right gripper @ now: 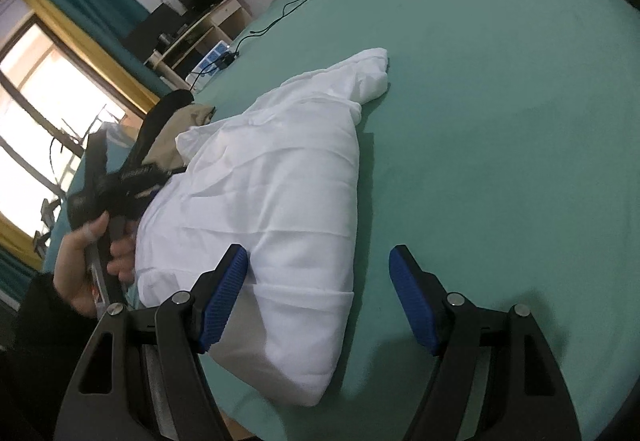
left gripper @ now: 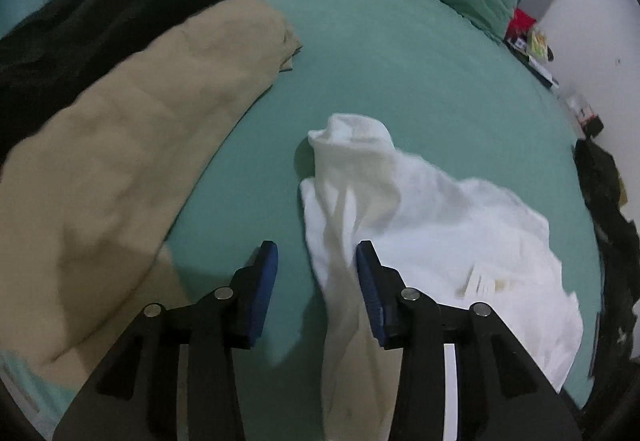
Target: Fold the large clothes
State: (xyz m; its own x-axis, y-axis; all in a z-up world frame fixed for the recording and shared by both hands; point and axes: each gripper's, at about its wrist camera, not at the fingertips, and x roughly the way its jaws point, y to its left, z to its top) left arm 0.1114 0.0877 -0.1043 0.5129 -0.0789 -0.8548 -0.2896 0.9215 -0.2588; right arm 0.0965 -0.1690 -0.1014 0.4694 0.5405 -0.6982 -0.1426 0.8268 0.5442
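On the teal-green bed sheet [left gripper: 400, 73], our landmark, we read from the left: a heap of beige cloth [left gripper: 132, 161] with black cloth [left gripper: 100, 13] behind it lies along the sheet's left side, well apart from our work. Toward the sheet's near edge sits the task's thing, a crumpled white cotton garment [left gripper: 420, 209], one narrow limb of it trailing off toward us.

Our left gripper [left gripper: 316, 253] has its blue-padded jaws spread apart; that trailing limb runs between them and lies against the right pad, but the left pad stands clear, so we judge nothing is pinched yet. To do this step well, we should centre the limb between the pads and close on a single layer near its end.

Further right along the sheet's near edge, our right gripper [right gripper: 318, 253] is spread wide over the garment's bottom hem, its left pad touching the cloth, its right pad over bare sheet. We should bite the hem corner firmly, then draw both holds apart to flatten the garment before any fold.
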